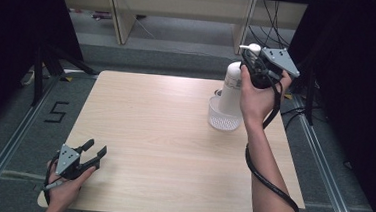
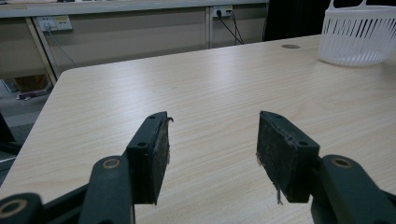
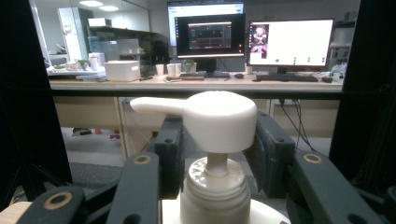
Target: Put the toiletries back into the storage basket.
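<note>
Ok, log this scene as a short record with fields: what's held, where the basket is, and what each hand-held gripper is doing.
held item: white pump bottle, upright, gripped near its top
holder: right hand-held gripper, jaws closed on either side of the bottle's neck below the pump head
bottle position: its lower end is in or just over the white basket; contact cannot be told
left hand-held gripper: open, holding nothing, low at the table's near left corner
surface: light wooden table

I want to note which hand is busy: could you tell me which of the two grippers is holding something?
The right gripper, raised above the white basket, grips the white pump bottle. The left gripper rests open.
</note>
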`<state>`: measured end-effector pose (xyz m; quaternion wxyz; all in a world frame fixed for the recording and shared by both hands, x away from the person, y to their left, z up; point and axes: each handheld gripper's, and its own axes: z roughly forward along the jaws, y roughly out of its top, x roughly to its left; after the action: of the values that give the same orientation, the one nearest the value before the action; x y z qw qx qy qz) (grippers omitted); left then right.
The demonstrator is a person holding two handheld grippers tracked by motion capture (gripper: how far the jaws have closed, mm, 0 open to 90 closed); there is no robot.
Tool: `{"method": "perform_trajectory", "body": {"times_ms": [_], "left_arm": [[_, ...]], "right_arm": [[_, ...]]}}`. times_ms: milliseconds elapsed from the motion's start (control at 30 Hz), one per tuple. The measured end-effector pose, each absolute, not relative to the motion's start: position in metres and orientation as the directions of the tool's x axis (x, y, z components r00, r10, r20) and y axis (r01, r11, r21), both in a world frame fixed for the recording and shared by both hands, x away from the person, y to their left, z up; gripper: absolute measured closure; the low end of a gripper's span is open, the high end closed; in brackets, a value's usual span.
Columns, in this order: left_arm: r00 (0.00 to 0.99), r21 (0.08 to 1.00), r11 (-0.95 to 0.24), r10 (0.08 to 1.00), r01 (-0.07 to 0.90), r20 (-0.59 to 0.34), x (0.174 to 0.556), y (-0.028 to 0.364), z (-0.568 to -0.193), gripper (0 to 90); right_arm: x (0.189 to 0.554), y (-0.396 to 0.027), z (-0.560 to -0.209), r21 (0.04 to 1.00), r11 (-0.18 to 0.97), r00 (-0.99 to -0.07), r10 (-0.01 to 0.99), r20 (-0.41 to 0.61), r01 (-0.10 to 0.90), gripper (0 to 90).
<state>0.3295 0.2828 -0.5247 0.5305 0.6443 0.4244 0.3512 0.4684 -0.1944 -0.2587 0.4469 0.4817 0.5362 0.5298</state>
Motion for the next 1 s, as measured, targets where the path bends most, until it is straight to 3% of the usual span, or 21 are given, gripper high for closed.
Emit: {"method": "perform_trajectory", "body": {"times_ms": [1000], "left_arm": [[0.400, 0.983, -0.072, 0.917, 0.168, -0.001, 0.330, 0.283, -0.525, 43.4]], "right_arm": [[0.498, -0.192, -0.271, 0.995, -0.025, -0.117, 0.992, 0.037, 0.100, 60.2]]}}
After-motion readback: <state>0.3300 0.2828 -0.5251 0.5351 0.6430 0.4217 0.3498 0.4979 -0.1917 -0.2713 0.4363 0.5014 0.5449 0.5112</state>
